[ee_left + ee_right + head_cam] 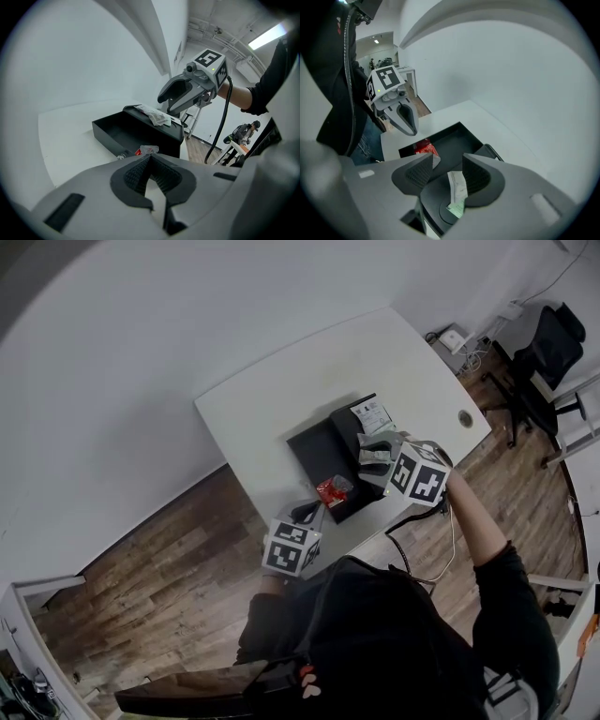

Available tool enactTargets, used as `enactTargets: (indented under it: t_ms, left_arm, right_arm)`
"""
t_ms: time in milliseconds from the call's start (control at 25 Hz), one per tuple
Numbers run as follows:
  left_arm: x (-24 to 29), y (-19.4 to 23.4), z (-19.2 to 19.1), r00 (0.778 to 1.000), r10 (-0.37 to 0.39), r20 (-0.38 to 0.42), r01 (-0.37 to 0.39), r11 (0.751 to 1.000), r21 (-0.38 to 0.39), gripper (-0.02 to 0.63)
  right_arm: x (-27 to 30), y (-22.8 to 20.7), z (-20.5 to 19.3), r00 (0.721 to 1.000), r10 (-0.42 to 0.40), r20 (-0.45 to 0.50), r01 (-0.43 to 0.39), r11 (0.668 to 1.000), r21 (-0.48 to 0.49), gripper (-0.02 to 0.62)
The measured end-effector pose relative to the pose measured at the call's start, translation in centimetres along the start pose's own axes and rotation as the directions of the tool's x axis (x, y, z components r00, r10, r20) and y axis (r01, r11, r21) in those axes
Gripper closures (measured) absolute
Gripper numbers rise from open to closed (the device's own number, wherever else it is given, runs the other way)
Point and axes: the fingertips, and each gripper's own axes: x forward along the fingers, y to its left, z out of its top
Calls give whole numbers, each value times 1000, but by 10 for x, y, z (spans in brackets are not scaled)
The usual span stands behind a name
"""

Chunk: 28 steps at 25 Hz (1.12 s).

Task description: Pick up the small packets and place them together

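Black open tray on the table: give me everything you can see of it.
The black tray is a shallow, matte, rectangular open box, card or plastic by its look, lying flat on the white table. Its floor is mostly bare. A red packet lies in the corner nearest the left gripper. A taller black box, topped with pale packets, sits along one side and appears to touch it.

Matt black box (314,451), smooth white table (281,381), glossy red packet (330,491), wood-plank floor (159,559).
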Motion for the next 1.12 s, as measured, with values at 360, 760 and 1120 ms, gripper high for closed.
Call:
enactTargets:
  t_ms: [360, 760, 1120]
  left_arm:
    - [-11, 3, -4, 999, 33, 12, -32, 999, -15, 604]
    - [-20, 11, -15, 998, 64, 9, -63, 997, -46, 604]
    - [-23, 15, -16, 998, 67, 18, -66, 996, -55, 604]
  right_arm:
    - [48, 59, 12, 985, 158, -76, -164, 984, -76, 409]
    - [92, 77, 2, 962, 197, -189, -219, 971, -100, 410]
    - [112, 83, -15, 939, 176, -294, -227, 962, -152, 410]
